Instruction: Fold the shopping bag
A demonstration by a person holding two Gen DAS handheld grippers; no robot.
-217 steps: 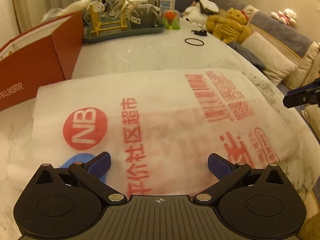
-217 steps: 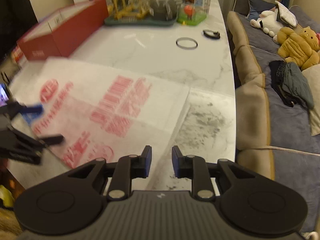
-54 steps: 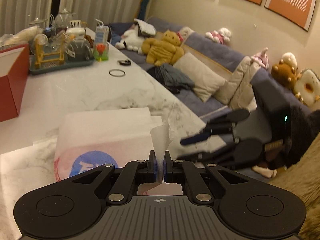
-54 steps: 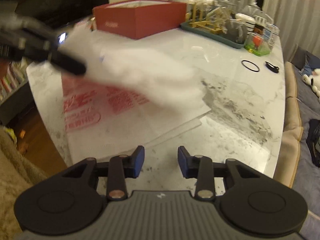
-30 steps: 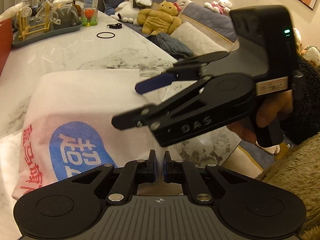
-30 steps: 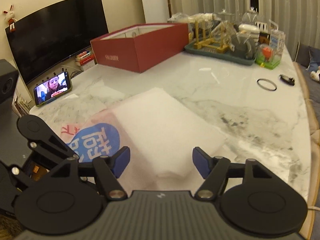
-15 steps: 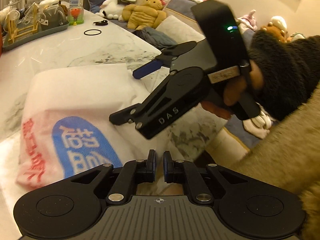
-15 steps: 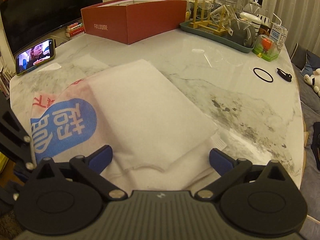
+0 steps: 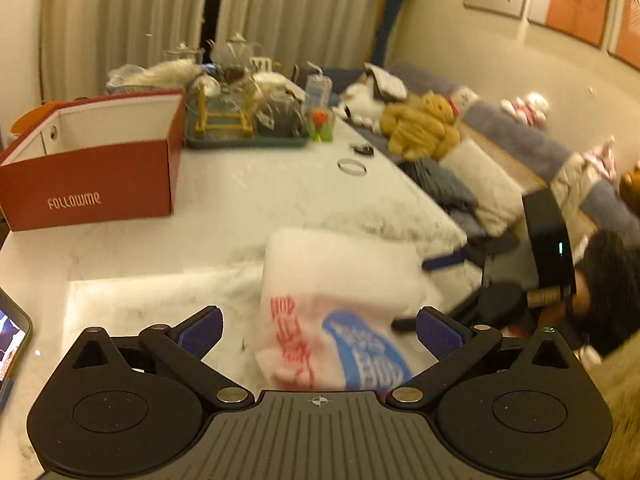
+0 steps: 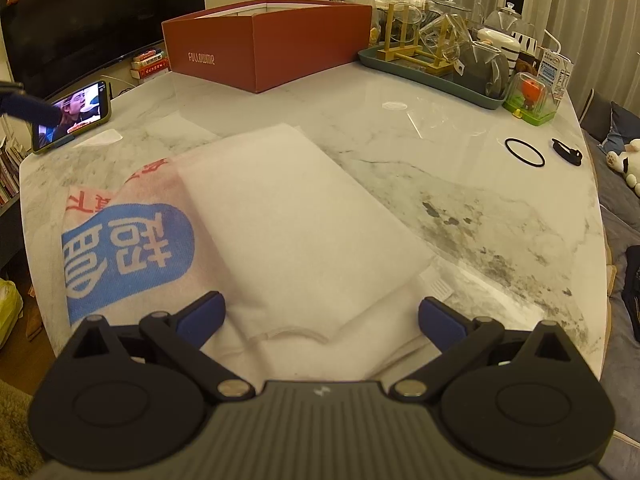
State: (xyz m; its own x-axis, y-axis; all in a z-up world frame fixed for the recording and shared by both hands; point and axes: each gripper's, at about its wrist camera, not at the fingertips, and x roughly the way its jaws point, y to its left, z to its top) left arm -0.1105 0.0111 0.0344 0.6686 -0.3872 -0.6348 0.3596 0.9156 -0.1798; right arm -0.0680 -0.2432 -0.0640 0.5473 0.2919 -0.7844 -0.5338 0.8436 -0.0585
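shopping bag (image 10: pixel 304 232): soft matt non-woven cloth, white, faintly fuzzy, with flat red and blue print
table (image 10: pixel 460 184): polished marble, glossy, grey-veined
right claw (image 10: pixel 322 316): matt black plastic, blue ribbed pads, small metal pivots
box (image 10: pixel 276 52): smooth red card, matt
tray (image 10: pixel 436 76): smooth green plastic, holding clear glassware

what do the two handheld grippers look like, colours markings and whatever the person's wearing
Both grippers, left and right, are matte black: a ribbed body with a small centre mark, two round discs, silver pivot pins and blue pads on the fingers. Seen from the left wrist, the right gripper's boxy black handle shows a green light, held by a dark fuzzy sleeve.
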